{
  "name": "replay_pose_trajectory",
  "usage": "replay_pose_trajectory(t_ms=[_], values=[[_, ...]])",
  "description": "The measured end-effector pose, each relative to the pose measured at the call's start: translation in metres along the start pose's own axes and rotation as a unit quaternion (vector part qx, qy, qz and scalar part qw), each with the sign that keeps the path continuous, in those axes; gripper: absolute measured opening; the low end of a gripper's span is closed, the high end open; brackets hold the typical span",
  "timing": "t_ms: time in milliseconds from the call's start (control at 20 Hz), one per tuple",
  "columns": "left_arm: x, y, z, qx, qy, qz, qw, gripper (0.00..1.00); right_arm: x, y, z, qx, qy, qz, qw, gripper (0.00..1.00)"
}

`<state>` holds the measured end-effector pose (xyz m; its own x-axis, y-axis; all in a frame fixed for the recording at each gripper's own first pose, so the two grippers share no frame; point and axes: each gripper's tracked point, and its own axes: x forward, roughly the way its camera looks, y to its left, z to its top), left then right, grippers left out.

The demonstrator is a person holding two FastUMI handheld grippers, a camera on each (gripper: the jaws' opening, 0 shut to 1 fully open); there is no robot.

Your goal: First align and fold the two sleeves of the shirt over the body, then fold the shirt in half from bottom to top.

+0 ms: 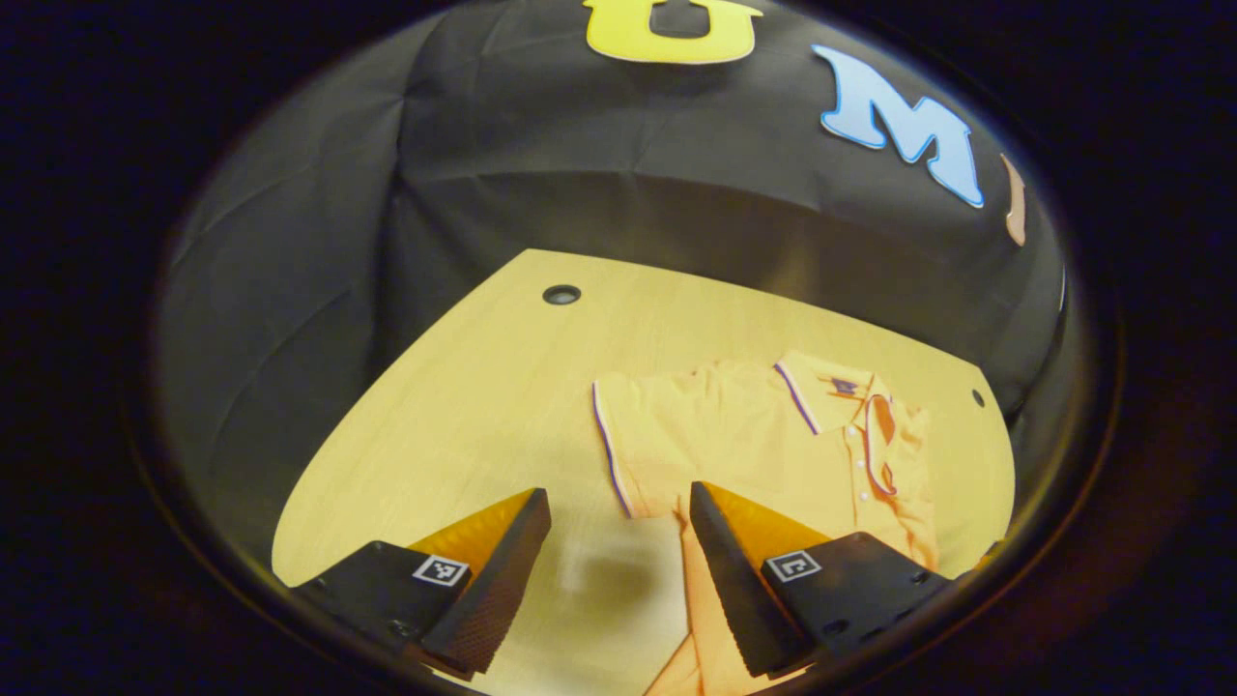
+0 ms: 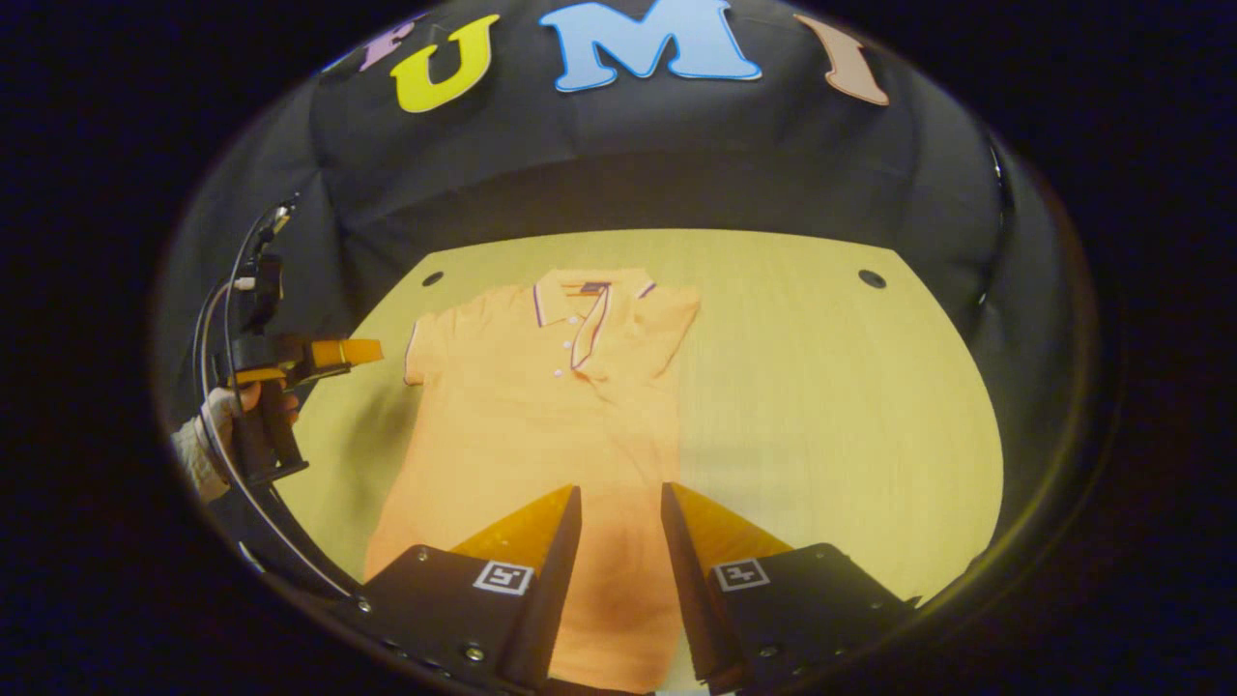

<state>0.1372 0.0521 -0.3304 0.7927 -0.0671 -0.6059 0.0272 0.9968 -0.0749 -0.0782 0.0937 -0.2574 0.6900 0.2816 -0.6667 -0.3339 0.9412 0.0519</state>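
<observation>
Your left gripper (image 1: 618, 522) sits at the bottom of the left gripper view with its fingers spread apart and nothing between them; bare table (image 1: 454, 406) shows through the gap. Its right finger overlaps the shirt's (image 1: 754, 435) edge in the picture, but you cannot tell whether it touches the cloth. From this view the shirt lies right of centre, its left sleeve (image 1: 628, 445) spread flat toward the middle of the frame and its collar (image 1: 831, 387) farther right.

Your right gripper (image 2: 618, 512) is at the bottom of the right gripper view, fingers parted with a narrower gap, hovering over the shirt's lower body and gripping nothing. There the shirt (image 2: 541, 406) lies flat, left of centre, collar (image 2: 589, 290) toward the top of the frame and hem toward the bottom. Its right sleeve (image 2: 657, 338) is folded in over the chest; the left sleeve (image 2: 430, 348) is out flat. At the left edge of the frame your hand (image 2: 227, 406) holds the left gripper (image 2: 358, 353) beside that sleeve, clear of it.
</observation>
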Motion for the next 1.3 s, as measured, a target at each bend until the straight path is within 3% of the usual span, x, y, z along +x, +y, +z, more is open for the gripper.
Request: replay_pose_trajectory(t_ms=[350, 450, 500, 550, 650, 700, 750, 850, 900, 950, 1000, 1100, 1300], values=[[0.059, 0.000, -0.042, -0.014, 0.068, 0.010, 0.998, 0.95, -0.015, -0.013, -0.030, 0.048, 0.013, -0.031, 0.998, 0.58], [0.065, 0.001, -0.041, -0.011, 0.058, 0.018, 0.998, 0.97, -0.013, -0.015, -0.032, 0.058, 0.013, -0.039, 0.997, 0.58], [0.063, -0.001, -0.042, -0.004, 0.059, 0.026, 0.998, 0.95, -0.013, -0.015, -0.034, 0.065, 0.015, -0.041, 0.997, 0.51], [0.063, -0.002, -0.043, 0.008, 0.059, 0.032, 0.998, 0.95, -0.012, -0.015, -0.035, 0.072, 0.017, -0.040, 0.996, 0.58], [0.067, -0.010, -0.041, 0.006, 0.052, 0.030, 0.998, 0.96, -0.013, -0.019, -0.036, 0.081, 0.018, -0.038, 0.996, 0.58], [0.067, -0.010, -0.041, 0.005, 0.051, 0.034, 0.998, 0.81, -0.014, -0.019, -0.034, 0.083, 0.017, -0.037, 0.996, 0.58], [0.068, -0.013, -0.039, 0.002, 0.046, 0.032, 0.998, 0.74, -0.014, -0.018, -0.033, 0.083, 0.016, -0.036, 0.996, 0.58], [0.069, -0.015, -0.039, -0.008, 0.043, 0.029, 0.999, 0.41, -0.011, -0.015, -0.030, 0.081, 0.016, -0.031, 0.996, 0.58], [0.067, -0.019, -0.040, -0.010, 0.042, 0.026, 0.999, 0.35, -0.009, -0.013, -0.028, 0.081, 0.016, -0.028, 0.996, 0.58], [0.065, -0.020, -0.041, -0.008, 0.046, 0.021, 0.999, 0.19, -0.008, -0.011, -0.028, 0.080, 0.016, -0.026, 0.996, 0.58], [0.067, -0.019, -0.041, -0.006, 0.047, 0.018, 0.999, 0.19, -0.007, -0.010, -0.028, 0.079, 0.016, -0.025, 0.996, 0.58], [0.066, -0.020, -0.041, -0.004, 0.052, 0.014, 0.999, 0.10, -0.006, -0.010, -0.027, 0.078, 0.016, -0.024, 0.997, 0.58], [0.065, -0.020, -0.037, 0.014, 0.054, 0.029, 0.998, 0.10, -0.008, -0.011, -0.028, 0.085, 0.014, -0.023, 0.996, 0.58]])
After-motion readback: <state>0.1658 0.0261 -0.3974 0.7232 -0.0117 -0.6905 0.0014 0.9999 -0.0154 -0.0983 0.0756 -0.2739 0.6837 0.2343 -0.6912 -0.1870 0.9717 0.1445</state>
